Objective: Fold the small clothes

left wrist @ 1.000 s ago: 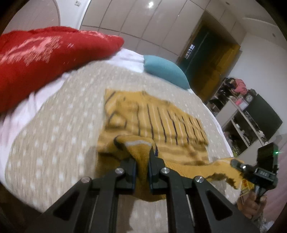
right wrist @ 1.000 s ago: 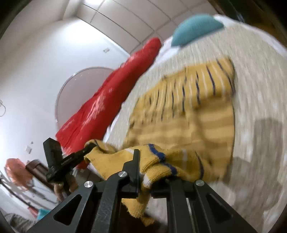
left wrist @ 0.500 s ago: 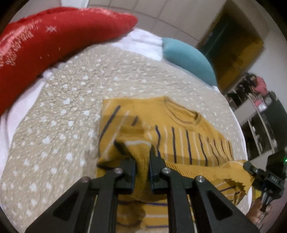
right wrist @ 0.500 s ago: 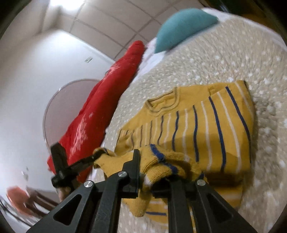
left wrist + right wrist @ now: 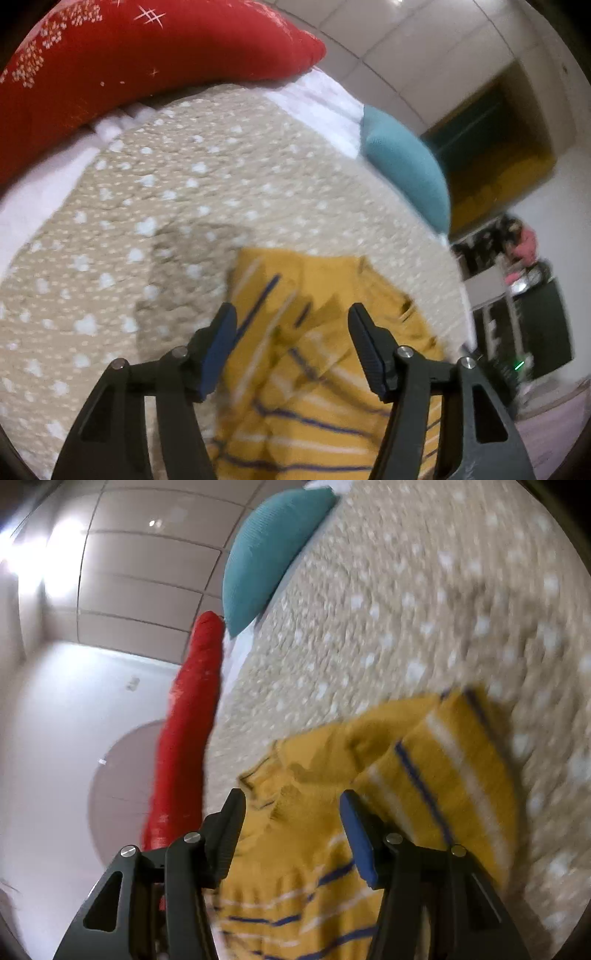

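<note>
Spotted bedspread [image 5: 177, 206] carries a striped yellow sweater [image 5: 314, 406]. Left claw [image 5: 291, 347] and right claw [image 5: 291, 823] have just been opening, released, with the sweater lying loose between the jaws.

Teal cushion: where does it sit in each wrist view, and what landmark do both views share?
Left wrist view: teal cushion at right of centre, upper half, on the far edge of the dotted bedspread.
Right wrist view: teal cushion at top, left of centre, above the red pillow.
Shared landmark: the yellow striped sweater beyond the fingers.

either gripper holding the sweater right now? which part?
Neither. Left gripper and right gripper have just been opening; the yellow striped sweater lies between the jaws, unpinched.
</note>
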A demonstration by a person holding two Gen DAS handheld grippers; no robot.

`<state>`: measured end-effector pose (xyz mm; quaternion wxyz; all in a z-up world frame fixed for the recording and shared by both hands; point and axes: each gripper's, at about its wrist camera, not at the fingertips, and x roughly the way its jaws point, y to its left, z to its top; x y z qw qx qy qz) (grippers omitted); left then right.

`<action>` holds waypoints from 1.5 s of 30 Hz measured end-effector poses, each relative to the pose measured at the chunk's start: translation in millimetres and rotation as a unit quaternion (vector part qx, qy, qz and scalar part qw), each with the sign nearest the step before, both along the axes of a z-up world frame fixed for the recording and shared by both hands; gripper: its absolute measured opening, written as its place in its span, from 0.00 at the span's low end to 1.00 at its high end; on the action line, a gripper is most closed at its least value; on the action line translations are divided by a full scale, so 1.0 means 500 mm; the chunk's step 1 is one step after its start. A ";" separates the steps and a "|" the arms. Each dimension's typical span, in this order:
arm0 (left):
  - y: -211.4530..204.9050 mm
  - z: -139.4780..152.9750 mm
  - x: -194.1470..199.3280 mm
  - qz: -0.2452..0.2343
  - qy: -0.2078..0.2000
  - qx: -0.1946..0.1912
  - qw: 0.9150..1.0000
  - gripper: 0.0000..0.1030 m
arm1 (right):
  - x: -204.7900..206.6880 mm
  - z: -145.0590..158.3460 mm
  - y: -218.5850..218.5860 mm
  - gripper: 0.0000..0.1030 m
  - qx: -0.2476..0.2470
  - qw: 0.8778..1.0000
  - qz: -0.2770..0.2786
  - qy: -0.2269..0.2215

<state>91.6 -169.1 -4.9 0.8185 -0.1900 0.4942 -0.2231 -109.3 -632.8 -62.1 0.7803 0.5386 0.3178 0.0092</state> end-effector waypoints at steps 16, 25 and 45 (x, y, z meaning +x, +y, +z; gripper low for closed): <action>-0.178 -0.040 -0.051 -0.118 -0.083 0.218 0.965 0.61 | -0.015 0.102 0.212 0.59 -0.292 0.944 0.151 0.017; -0.077 -0.117 0.078 -0.040 0.022 0.105 0.993 0.65 | 0.075 -0.019 0.149 0.56 -0.281 0.952 0.103 0.057; 0.006 -0.093 -0.179 -0.148 -0.014 0.109 0.983 0.75 | -0.217 0.095 0.139 0.59 -0.294 0.952 0.078 0.030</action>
